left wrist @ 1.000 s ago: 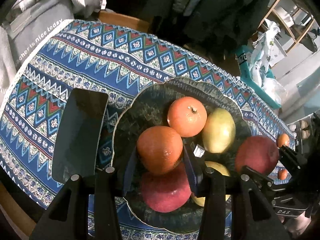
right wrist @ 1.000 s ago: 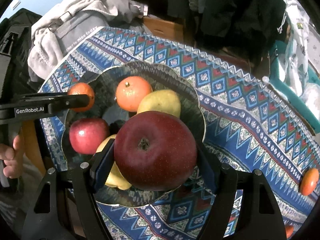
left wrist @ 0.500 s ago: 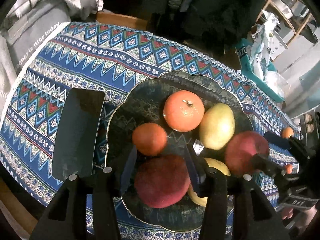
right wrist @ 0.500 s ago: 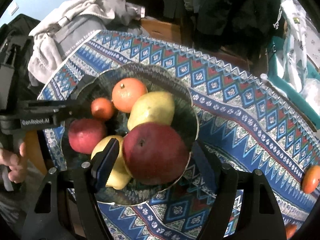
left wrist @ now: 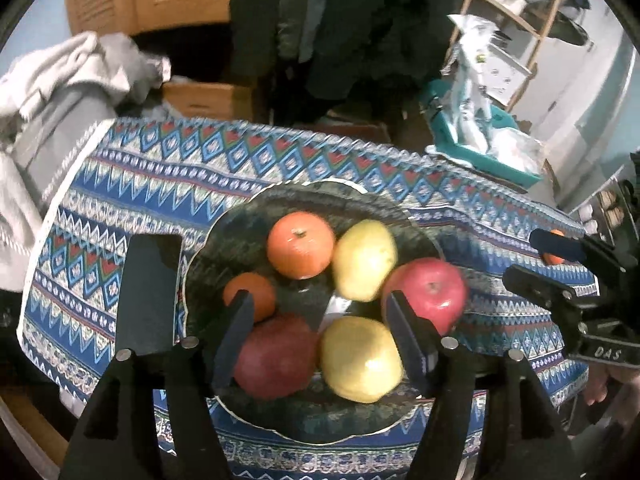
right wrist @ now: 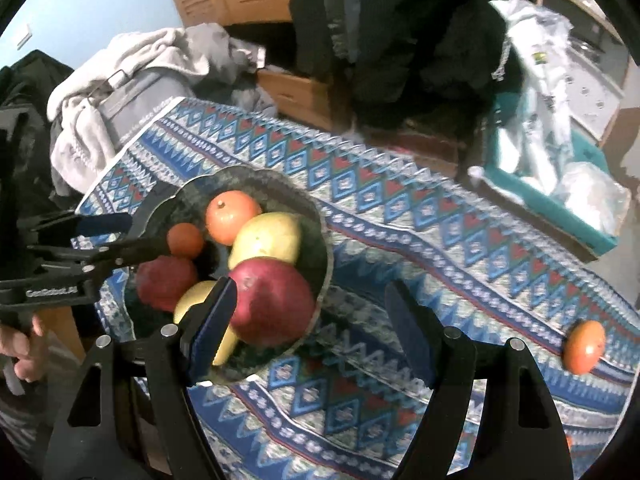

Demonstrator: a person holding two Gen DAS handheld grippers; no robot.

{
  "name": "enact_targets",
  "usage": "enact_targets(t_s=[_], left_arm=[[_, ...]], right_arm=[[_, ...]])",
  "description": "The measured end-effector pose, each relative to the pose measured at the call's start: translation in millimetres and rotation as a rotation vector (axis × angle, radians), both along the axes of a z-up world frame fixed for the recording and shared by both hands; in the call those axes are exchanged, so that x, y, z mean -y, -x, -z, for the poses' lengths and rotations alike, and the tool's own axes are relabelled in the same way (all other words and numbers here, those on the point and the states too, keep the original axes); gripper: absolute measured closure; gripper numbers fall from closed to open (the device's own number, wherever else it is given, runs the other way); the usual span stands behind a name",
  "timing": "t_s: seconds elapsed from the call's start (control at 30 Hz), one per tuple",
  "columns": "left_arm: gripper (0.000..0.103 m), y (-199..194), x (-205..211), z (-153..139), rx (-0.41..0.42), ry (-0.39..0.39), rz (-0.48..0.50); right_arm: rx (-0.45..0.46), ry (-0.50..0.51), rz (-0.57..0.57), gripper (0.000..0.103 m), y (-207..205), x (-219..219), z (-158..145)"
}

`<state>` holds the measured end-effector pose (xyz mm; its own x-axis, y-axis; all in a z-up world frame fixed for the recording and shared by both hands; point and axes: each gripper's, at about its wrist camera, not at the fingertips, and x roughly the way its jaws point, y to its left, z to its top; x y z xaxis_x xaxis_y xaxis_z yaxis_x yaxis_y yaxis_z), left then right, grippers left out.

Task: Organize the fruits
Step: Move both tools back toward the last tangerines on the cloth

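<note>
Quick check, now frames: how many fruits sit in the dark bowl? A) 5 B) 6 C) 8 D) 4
B: the bowl holds two oranges, two yellow pears and two red apples.

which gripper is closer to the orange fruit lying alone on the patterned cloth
Right. The right gripper hovers open over the cloth between the dark scalloped fruit plate and the lone orange fruit; the left gripper is open over the plate's far side.

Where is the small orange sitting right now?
The small orange lies in the dark bowl, left side in the left wrist view, between the large orange and a red apple.
</note>
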<state>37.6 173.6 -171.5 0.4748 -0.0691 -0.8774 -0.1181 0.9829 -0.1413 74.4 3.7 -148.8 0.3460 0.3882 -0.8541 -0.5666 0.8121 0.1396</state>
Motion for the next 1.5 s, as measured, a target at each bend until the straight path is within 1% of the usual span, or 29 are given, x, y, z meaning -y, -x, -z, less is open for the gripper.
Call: enact_targets(t_s=[0.2, 0.33, 0.57, 0.83, 0.93, 1.07, 1.2, 1.33, 1.43, 1.5], left_arm=[[0.032, 2.4, 28.3, -16.1, 0.038, -0.040, 0.065], [0.032, 4.6, 42.9, -22.7, 0.051, -0.039, 0.095], [0.032, 7.5, 69.9, -32.9, 0.071, -0.040, 0.145], [0.030, 8.4, 106.0, -35.3, 0.073, -0.039, 0.213], [0.029, 10.0, 122.5, -33.8, 0.072, -0.035, 0.248], [0.029, 9.9, 145.9, -28.8, 0.052, -0.056, 0.292], [0.029, 9.2, 168.0, -21.7, 0.036, -0.076, 0.328], [0.029, 8.1, 188.3, -11.9, 0.011, -0.082, 0.364], [0.029, 5.5, 203.3, -5.4, 0.000, -0.104, 0.385], [0.029, 3.8, 211.9, -1.8, -0.009, -0.105, 0.400]], right_arm=[[0.016, 0.003, 0.054, 0.026, 2.6, 26.9, -14.1], [0.038, 0.008, 0.082, 0.026, 6.5, 45.4, -24.2], [0.052, 0.006, 0.121, 0.026, 14.3, 74.5, -34.7], [0.071, 0.003, 0.185, 0.025, 21.5, 113.6, -41.3], [0.073, 0.004, 0.209, 0.025, 25.1, 127.2, -39.1], [0.076, 0.033, 0.239, 0.025, 29.0, 148.5, -32.3], [0.051, 0.024, 0.286, 0.025, 28.6, 176.1, -24.7], [0.030, 0.049, 0.325, 0.025, 30.5, 199.1, -12.8], [0.009, 0.073, 0.355, 0.025, 30.4, 220.2, -4.2], [0.010, 0.081, 0.381, 0.025, 30.9, 233.2, -0.6]])
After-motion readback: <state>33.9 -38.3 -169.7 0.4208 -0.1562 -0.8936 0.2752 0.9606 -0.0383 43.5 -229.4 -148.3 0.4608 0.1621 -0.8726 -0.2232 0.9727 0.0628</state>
